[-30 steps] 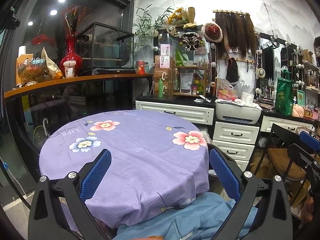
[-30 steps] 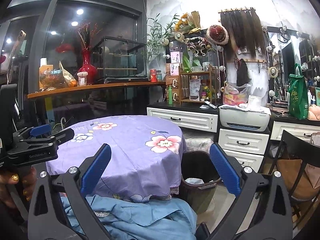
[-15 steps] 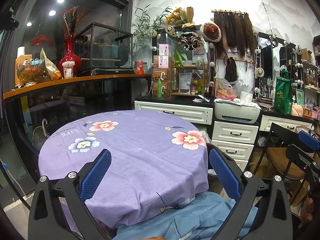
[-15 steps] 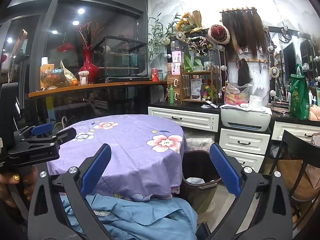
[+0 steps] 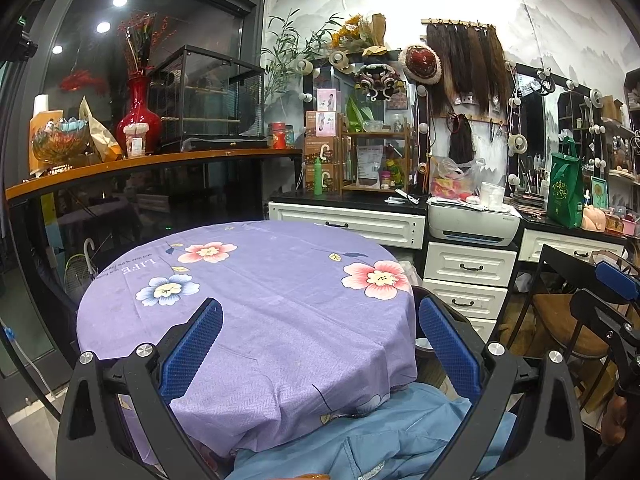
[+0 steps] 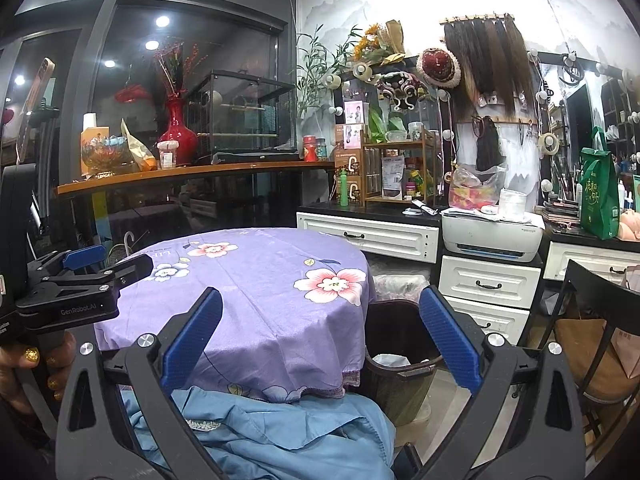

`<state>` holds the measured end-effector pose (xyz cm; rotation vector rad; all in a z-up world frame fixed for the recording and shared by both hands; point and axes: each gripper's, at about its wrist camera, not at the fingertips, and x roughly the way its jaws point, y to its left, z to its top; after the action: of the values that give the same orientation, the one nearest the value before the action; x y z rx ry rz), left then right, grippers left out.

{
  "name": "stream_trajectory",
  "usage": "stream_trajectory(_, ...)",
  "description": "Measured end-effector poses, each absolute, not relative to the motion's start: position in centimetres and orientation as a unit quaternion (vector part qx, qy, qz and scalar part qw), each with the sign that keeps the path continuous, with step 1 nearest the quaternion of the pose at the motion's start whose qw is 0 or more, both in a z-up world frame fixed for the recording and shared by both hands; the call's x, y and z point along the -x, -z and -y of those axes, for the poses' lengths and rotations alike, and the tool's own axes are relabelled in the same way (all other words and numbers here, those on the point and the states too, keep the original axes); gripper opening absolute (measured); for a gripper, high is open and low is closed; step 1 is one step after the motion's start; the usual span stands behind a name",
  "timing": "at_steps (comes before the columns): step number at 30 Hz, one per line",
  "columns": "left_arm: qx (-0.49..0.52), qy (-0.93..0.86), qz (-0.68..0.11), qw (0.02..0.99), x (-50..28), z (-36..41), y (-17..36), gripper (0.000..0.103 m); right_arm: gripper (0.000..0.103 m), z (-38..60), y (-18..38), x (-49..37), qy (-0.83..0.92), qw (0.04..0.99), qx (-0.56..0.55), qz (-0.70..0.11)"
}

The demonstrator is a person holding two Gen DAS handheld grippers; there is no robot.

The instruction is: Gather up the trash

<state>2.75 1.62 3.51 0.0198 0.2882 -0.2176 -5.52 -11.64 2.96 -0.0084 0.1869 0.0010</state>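
grippers left [image 5: 316,344] and right [image 6: 320,340] spread wide, holding nothing.

You hold the left gripper [image 5: 318,346] level and pointing forward, its two blue-padded fingers [image 5: 191,354] spread wide with nothing between them. Your right gripper [image 6: 320,338] is in the same pose, fingers wide apart and empty. Your left hand [image 6: 30,368] grips its handle from below.
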Motion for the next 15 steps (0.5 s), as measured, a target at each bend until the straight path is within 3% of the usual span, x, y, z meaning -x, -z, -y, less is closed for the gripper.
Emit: stream_trajectory(15, -0.011, 0.110, -0.143, 0.984, -2.75, -1.63, -3.47, 0.097, 0.097, 11.63, -3.01, 5.51, -0.001, 0.996, 0.004, -0.094)
